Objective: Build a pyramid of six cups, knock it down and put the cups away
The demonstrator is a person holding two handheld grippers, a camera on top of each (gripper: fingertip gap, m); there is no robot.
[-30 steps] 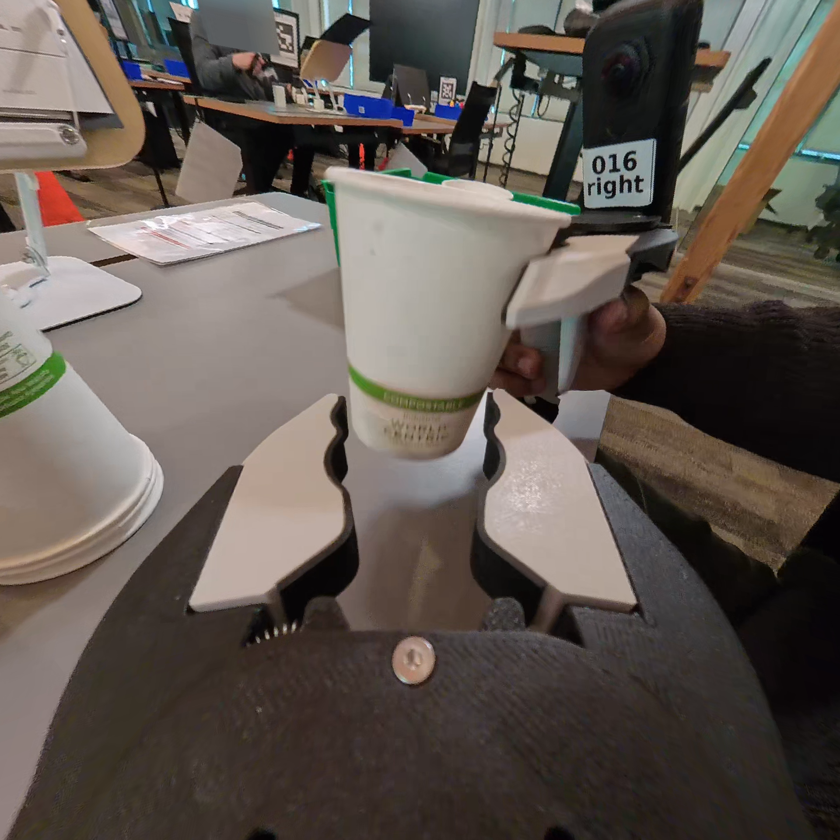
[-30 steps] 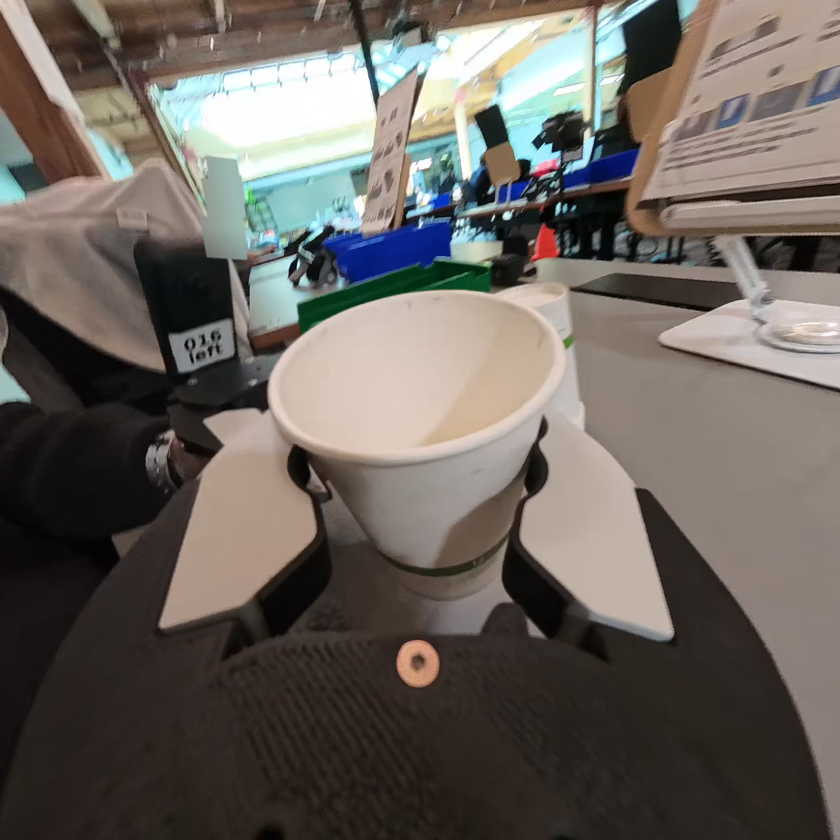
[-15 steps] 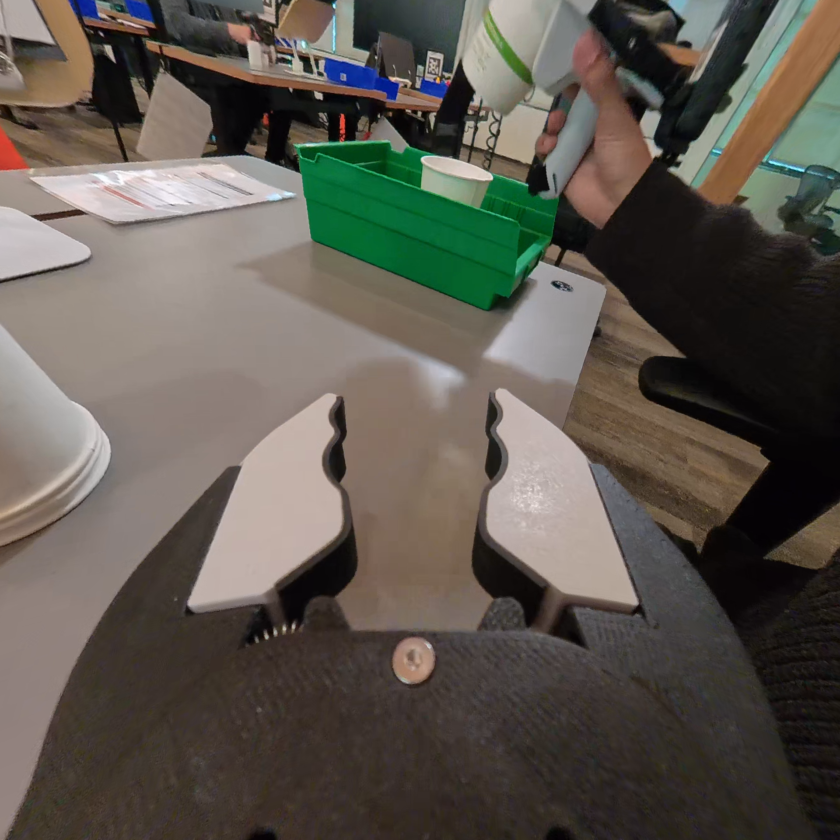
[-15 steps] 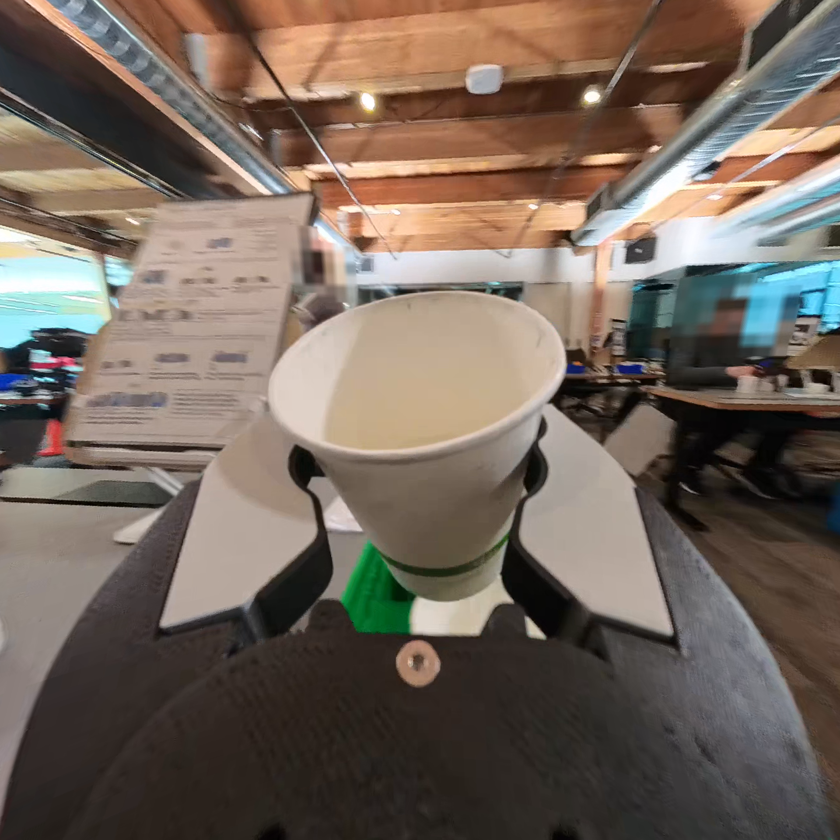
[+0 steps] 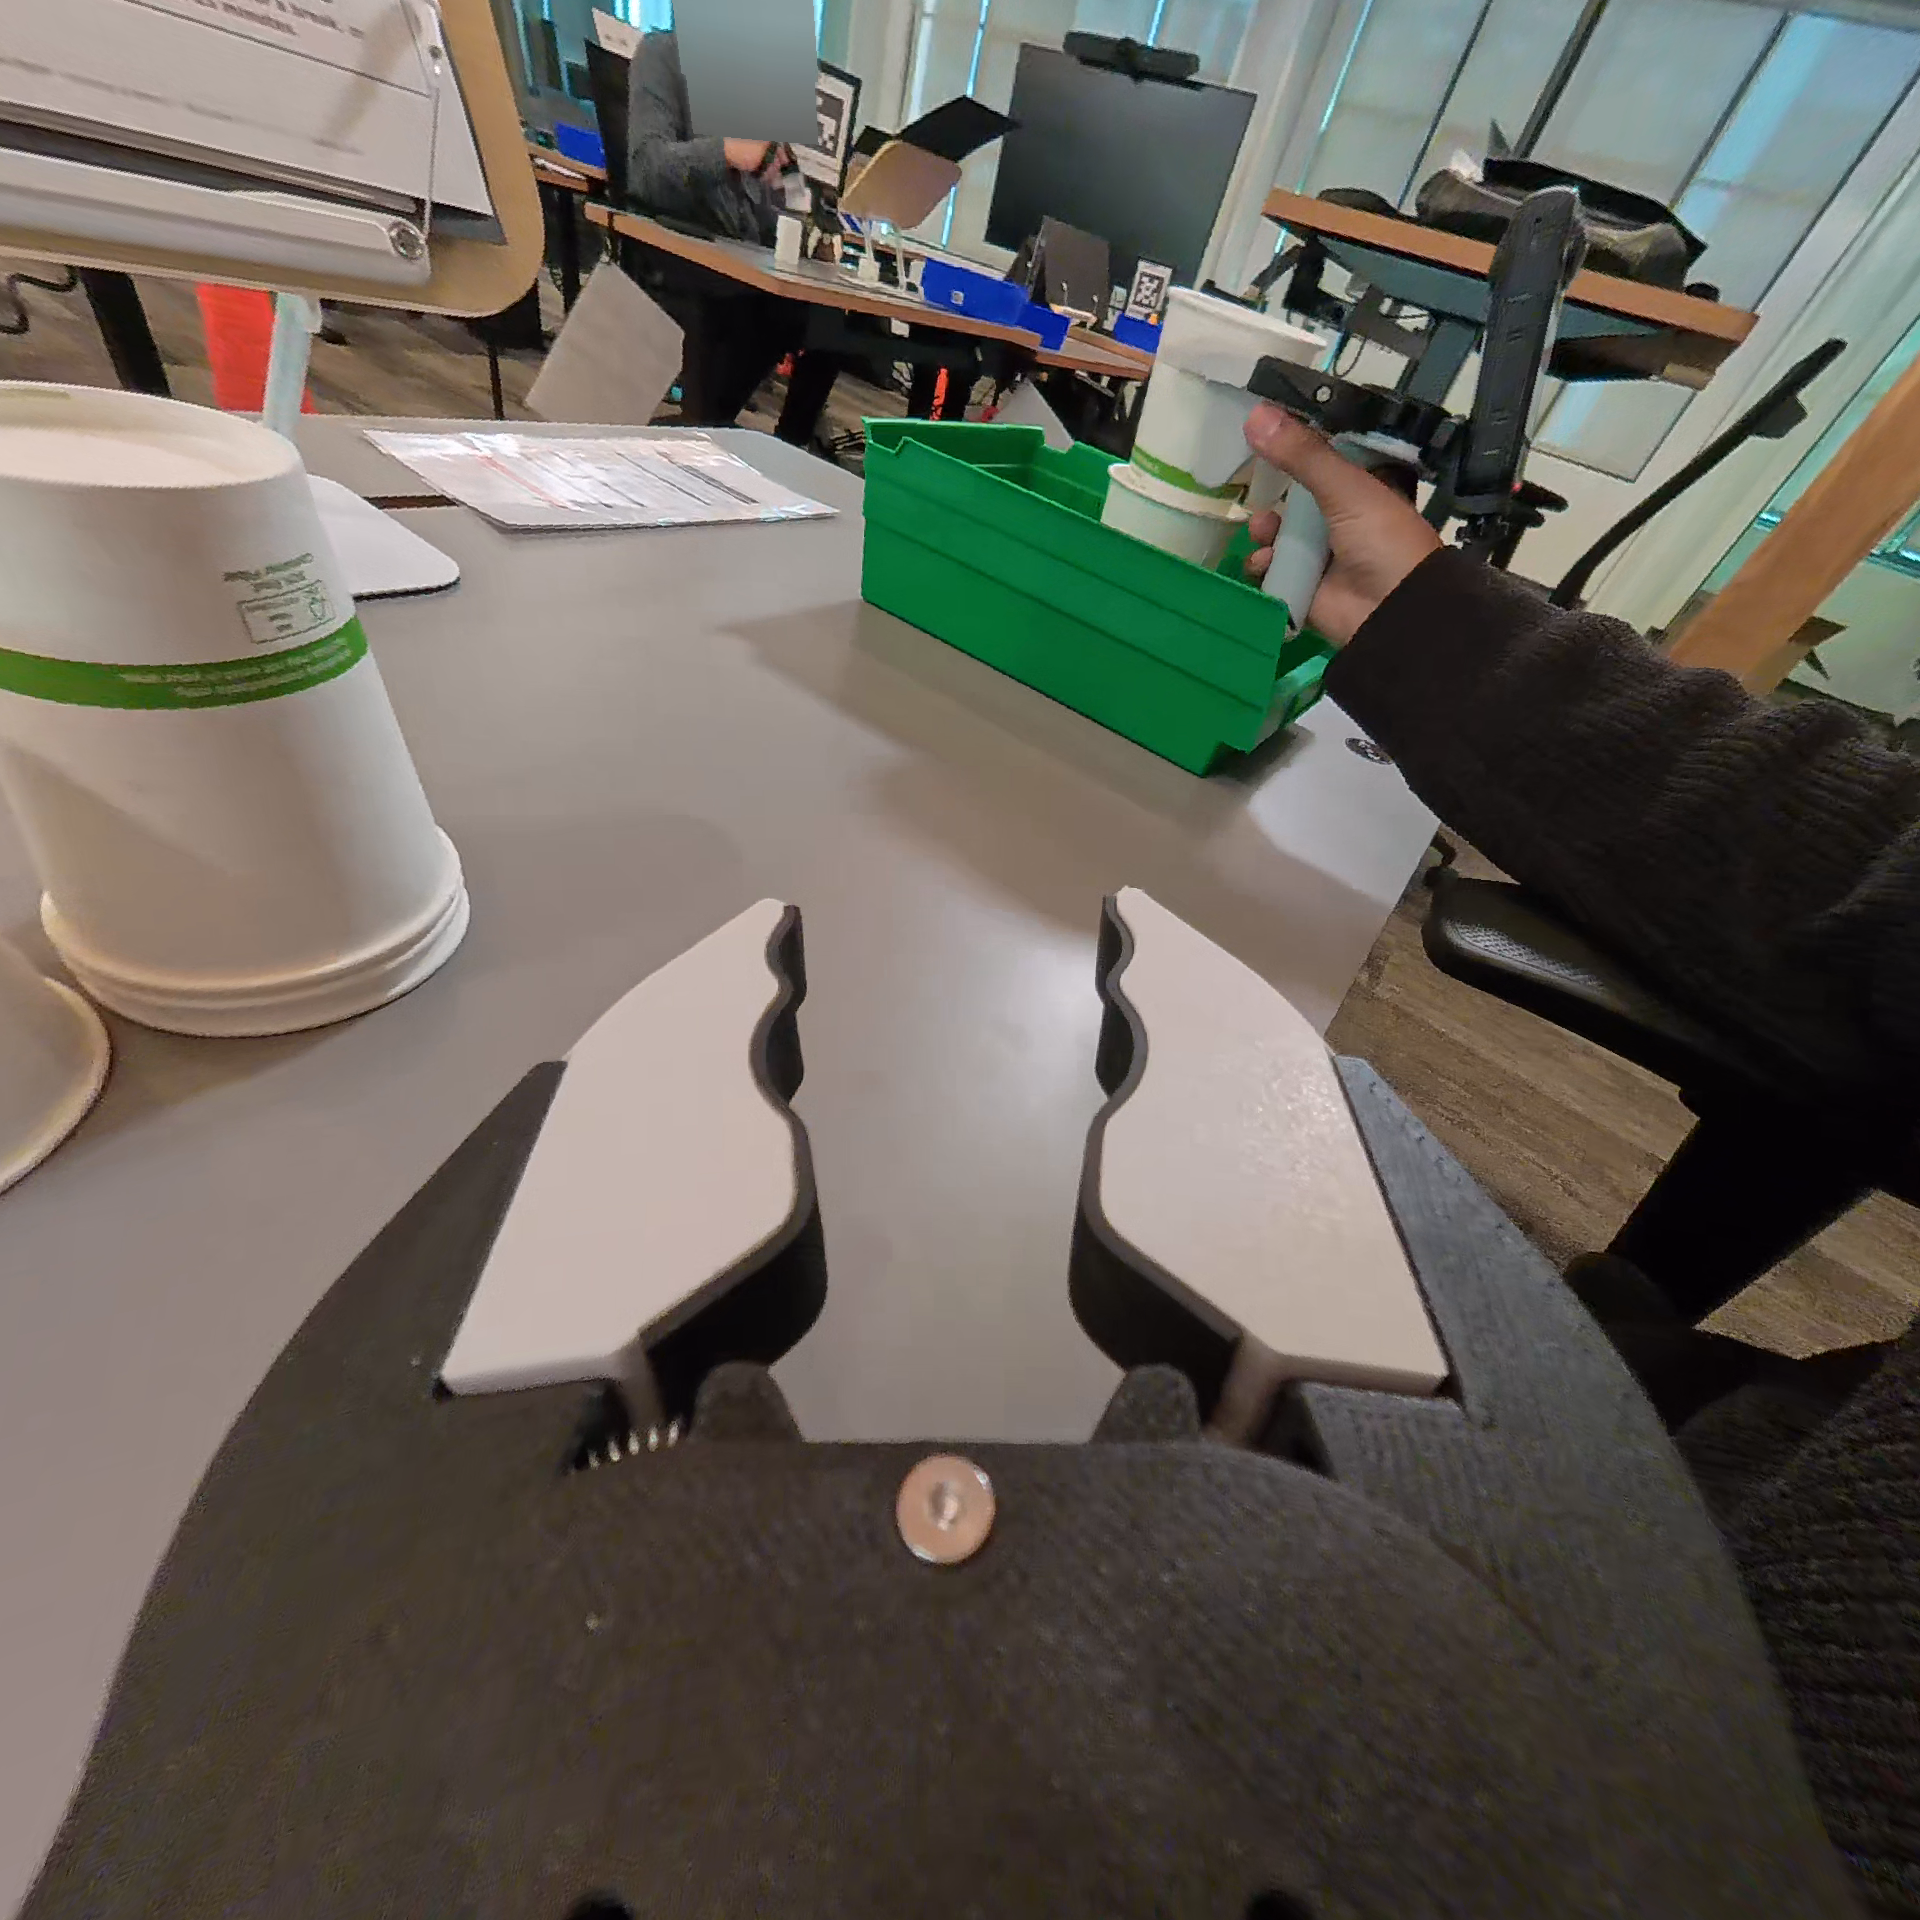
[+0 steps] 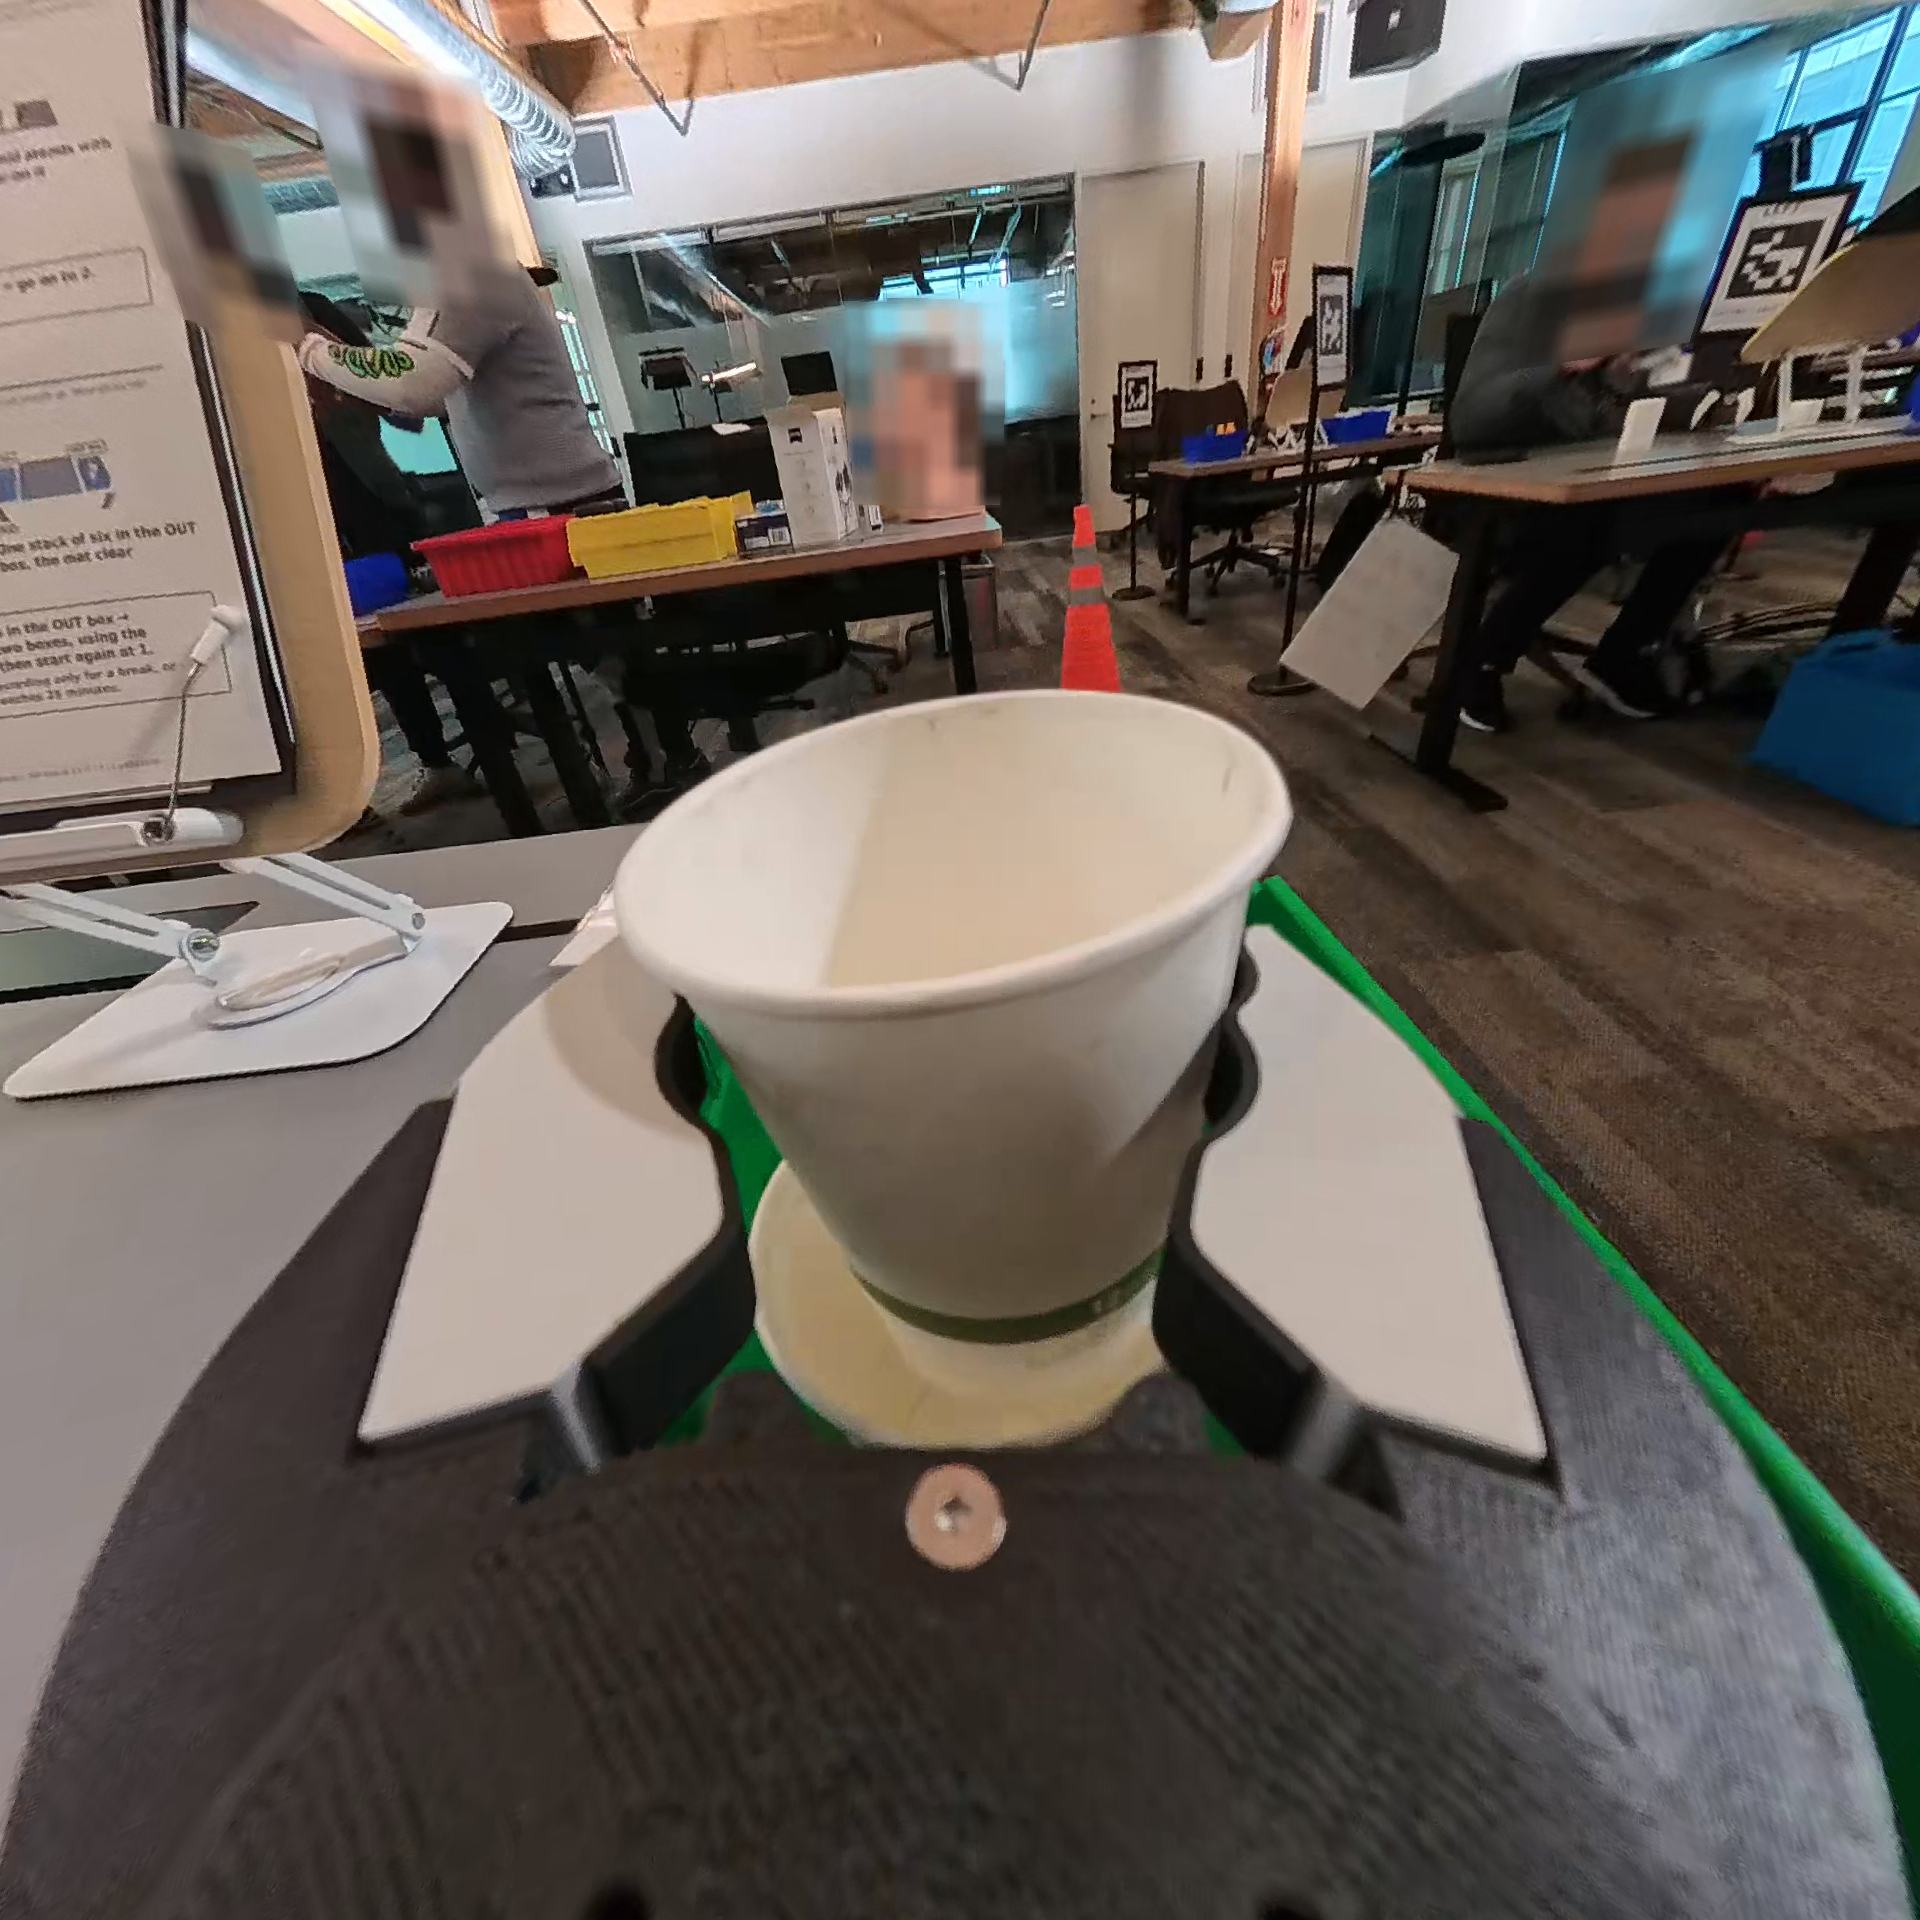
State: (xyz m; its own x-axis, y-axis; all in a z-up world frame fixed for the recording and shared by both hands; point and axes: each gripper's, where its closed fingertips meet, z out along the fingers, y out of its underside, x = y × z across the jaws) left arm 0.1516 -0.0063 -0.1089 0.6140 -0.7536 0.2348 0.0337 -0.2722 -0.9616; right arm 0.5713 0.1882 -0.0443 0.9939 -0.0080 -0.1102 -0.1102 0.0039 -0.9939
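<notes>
My right gripper (image 6: 956, 1008) is shut on an upright white paper cup (image 6: 956, 987) with a green band. It holds the cup over a green bin (image 6: 1351, 987). The cup's base is at the mouth of a second white cup (image 6: 935, 1392) standing in the bin. In the left wrist view the held cup (image 5: 1216, 384), the cup below it (image 5: 1164, 520) and the bin (image 5: 1039, 613) are at the far right of the grey table (image 5: 675, 748). My left gripper (image 5: 948, 909) is open and empty, low over the table. A stack of upside-down white cups (image 5: 208, 727) stands to its left.
A paper holder on a white stand (image 6: 260, 997) rises at the table's far left. A laminated sheet (image 5: 592, 478) lies behind the cup stack. Another white rim (image 5: 31, 1070) shows at the left edge. A sleeved arm (image 5: 1662, 831) and a black chair (image 5: 1538, 956) are off the right edge.
The right gripper carried the cup up and away from in front of my left gripper, then lowered it onto the cup in the green bin. My left gripper stayed open and turned slightly left.
</notes>
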